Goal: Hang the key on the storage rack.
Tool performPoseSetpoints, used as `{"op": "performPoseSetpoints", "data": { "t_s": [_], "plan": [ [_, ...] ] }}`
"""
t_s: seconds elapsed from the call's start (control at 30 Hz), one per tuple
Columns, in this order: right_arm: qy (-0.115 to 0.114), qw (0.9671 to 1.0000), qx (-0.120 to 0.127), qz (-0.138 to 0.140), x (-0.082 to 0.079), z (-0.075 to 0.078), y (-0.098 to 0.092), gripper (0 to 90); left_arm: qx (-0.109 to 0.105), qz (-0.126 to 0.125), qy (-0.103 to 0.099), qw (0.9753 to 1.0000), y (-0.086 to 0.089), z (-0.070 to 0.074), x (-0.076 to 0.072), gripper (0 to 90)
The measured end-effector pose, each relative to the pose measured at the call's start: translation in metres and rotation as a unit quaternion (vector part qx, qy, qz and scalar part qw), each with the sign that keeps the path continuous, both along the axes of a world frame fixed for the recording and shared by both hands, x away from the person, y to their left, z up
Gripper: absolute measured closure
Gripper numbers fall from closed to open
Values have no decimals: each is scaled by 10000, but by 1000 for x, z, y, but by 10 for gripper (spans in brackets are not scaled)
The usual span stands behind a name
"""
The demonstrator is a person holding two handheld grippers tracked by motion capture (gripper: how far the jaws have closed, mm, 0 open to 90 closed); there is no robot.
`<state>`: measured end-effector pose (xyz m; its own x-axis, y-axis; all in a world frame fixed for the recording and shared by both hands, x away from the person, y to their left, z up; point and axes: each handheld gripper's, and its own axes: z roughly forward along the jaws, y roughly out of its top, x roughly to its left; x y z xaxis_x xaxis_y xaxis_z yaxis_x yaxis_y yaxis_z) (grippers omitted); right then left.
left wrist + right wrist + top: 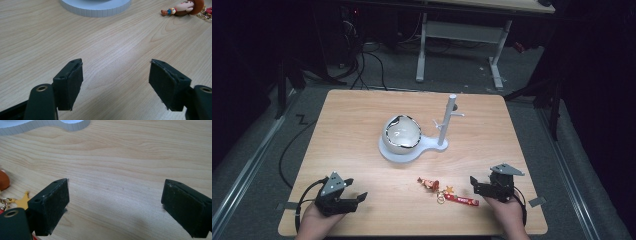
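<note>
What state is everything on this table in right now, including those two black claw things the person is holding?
Left gripper: open, empty, low over the table.
Right gripper: open, empty, beside the keychain.
Keychain: lying flat on the table, untouched, its doll, star and red strap spread out.
Bowl: sitting on the stand's round base; I cannot tell what is inside.
White stand: upright, nothing hanging on its pegs.
Table: bare wood around these things.

Light wooden worktop (362, 115), seen from above.
On it I see a white stand base (412, 149) mid-board carrying a bowl and post, and a keychain (447, 192) with small figure and red strap near my edge.
</note>
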<state>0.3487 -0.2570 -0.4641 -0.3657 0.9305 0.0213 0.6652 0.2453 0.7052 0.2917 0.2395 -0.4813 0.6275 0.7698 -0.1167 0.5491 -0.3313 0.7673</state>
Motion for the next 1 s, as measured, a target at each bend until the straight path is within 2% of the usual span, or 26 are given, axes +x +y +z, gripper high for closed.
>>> {"op": "performPoseSetpoints", "data": {
  "t_s": [0.2, 0.47, 0.9, 1.0],
  "plan": [
    [40, 9999, 59, -73, 0, 1, -5, 84, 25, -33, -12, 10000, -1, 1, -1, 280],
    [34, 9999, 101, -96, 0, 3, -5, 88, -66, 70, -8, 10000, 5, 1, -3, 280],
    [88, 9993, 287, 226, 0, 6, 1, 87, -49, 30, -8, 10000, 4, 2, -5, 280],
    [79, 9991, 247, 326, -1, 8, 5, 88, -62, 24, -11, 10000, 4, 2, -5, 280]
  ]
}}
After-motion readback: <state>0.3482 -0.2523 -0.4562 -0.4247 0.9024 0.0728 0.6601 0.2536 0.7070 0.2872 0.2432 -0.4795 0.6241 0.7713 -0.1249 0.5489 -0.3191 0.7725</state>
